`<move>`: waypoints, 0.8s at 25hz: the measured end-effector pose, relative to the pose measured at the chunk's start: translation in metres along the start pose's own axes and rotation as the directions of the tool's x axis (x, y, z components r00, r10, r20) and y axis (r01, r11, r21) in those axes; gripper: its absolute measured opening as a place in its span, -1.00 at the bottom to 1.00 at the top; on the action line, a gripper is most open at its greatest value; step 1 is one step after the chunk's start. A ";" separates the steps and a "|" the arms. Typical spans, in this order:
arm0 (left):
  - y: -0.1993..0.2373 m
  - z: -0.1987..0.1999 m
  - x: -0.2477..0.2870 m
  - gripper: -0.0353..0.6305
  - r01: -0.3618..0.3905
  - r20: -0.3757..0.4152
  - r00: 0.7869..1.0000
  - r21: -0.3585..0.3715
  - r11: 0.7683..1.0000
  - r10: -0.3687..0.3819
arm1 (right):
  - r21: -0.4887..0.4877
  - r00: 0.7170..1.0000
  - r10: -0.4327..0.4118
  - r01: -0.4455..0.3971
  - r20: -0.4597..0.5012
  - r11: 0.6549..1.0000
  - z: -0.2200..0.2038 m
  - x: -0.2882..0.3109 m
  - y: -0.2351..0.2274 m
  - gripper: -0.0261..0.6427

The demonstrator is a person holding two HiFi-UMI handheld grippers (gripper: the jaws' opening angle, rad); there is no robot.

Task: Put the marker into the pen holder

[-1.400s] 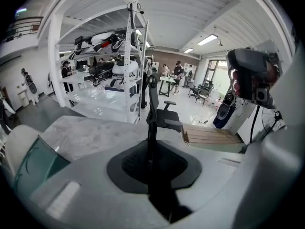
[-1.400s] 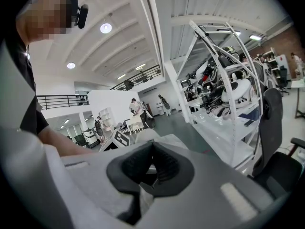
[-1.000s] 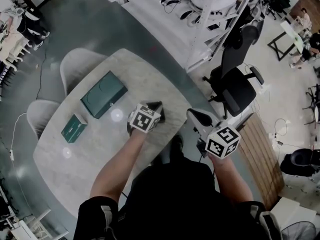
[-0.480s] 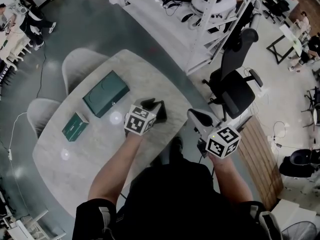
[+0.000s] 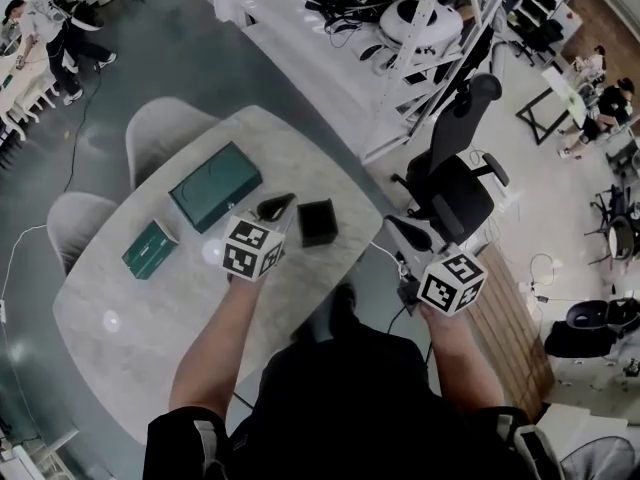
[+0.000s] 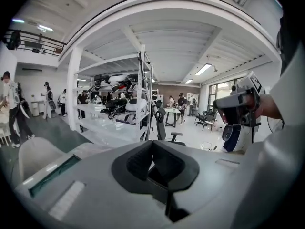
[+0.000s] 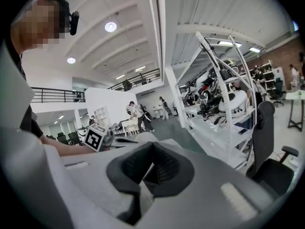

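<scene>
Left tongs [image 5: 277, 206] have lifted off the pen holder [image 5: 318, 222], now just right of their tip, and snapped together empty; marker unseen. Right tongs [image 5: 400, 230], pressed together and empty, hang past the table [image 5: 300, 158] edge over open floor [image 5: 190, 58].

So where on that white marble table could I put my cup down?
Widest bare patch: the near left end of the white marble table, below the small green box. A smaller one lies beyond the large dark green box. The middle is crowded: that box, the black square pen holder and the left gripper, jaws just closed on nothing, between them.
</scene>
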State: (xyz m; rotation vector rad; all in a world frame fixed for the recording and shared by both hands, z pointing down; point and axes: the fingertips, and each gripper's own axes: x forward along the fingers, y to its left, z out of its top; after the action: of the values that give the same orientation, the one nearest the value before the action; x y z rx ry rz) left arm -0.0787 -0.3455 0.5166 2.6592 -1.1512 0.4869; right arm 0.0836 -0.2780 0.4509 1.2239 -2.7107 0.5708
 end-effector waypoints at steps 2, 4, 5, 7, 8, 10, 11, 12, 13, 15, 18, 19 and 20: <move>0.005 0.002 -0.015 -0.87 -0.020 0.019 1.000 -0.025 0.999 0.021 | -0.006 1.000 0.007 -0.007 0.007 1.000 0.004 -0.001 0.008 -0.91; 0.008 0.005 -0.029 -0.87 -0.044 0.042 0.998 -0.060 0.997 0.046 | -0.022 1.000 0.014 -0.014 0.011 1.000 0.007 -0.004 0.011 -0.91; 0.008 0.007 -0.035 -0.87 -0.055 0.054 0.997 -0.075 0.996 0.059 | -0.029 1.000 0.017 -0.017 0.015 0.999 0.009 -0.005 0.010 -0.91; 0.008 0.012 -0.046 -0.87 -0.078 0.077 0.993 -0.101 0.992 0.086 | -0.037 0.999 0.026 -0.025 0.028 0.999 0.015 -0.006 0.007 -0.91; 0.007 0.015 -0.051 -0.87 -0.089 0.088 0.991 -0.110 0.990 0.099 | -0.037 0.999 0.032 -0.031 0.035 0.999 0.018 -0.005 0.006 -0.91; 0.003 0.021 -0.056 -0.87 -0.108 0.105 0.987 -0.117 0.987 0.120 | -0.027 0.998 0.045 -0.043 0.053 0.999 0.026 -0.006 0.001 -0.91; -0.001 0.025 -0.057 -0.87 -0.115 0.109 0.986 -0.118 0.986 0.128 | -0.017 0.997 0.051 -0.050 0.066 0.999 0.031 -0.008 -0.003 -0.91; -0.005 0.028 -0.057 -0.87 -0.122 0.112 0.985 -0.120 0.985 0.135 | -0.007 0.995 0.058 -0.058 0.081 0.998 0.036 -0.011 -0.006 -0.91; -0.010 0.033 -0.056 -0.87 -0.127 0.116 0.983 -0.123 0.984 0.142 | -0.001 0.993 0.066 -0.066 0.094 0.998 0.041 -0.013 -0.010 -0.91; -0.019 0.044 -0.055 -0.87 -0.140 0.131 0.979 -0.130 0.981 0.157 | -0.010 0.991 0.081 -0.081 0.104 0.997 0.047 -0.018 -0.019 -0.91; -0.028 0.060 -0.053 -0.87 -0.170 0.161 0.968 -0.144 0.975 0.192 | -0.031 0.988 0.109 -0.106 0.108 0.994 0.049 -0.024 -0.032 -0.91; -0.030 0.063 -0.053 -0.87 -0.181 0.166 0.965 -0.149 0.972 0.205 | -0.029 0.986 0.116 -0.114 0.120 0.993 0.050 -0.026 -0.035 -0.91; -0.031 0.066 -0.052 -0.87 -0.192 0.169 0.961 -0.154 0.969 0.217 | -0.024 0.983 0.121 -0.119 0.135 0.993 0.052 -0.029 -0.037 -0.91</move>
State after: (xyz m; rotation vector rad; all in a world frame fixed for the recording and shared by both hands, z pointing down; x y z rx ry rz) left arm -0.0752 -0.3101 0.4342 2.5227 -1.4673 0.1864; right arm 0.1333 -0.3002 0.4067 1.1419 -2.9125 0.4941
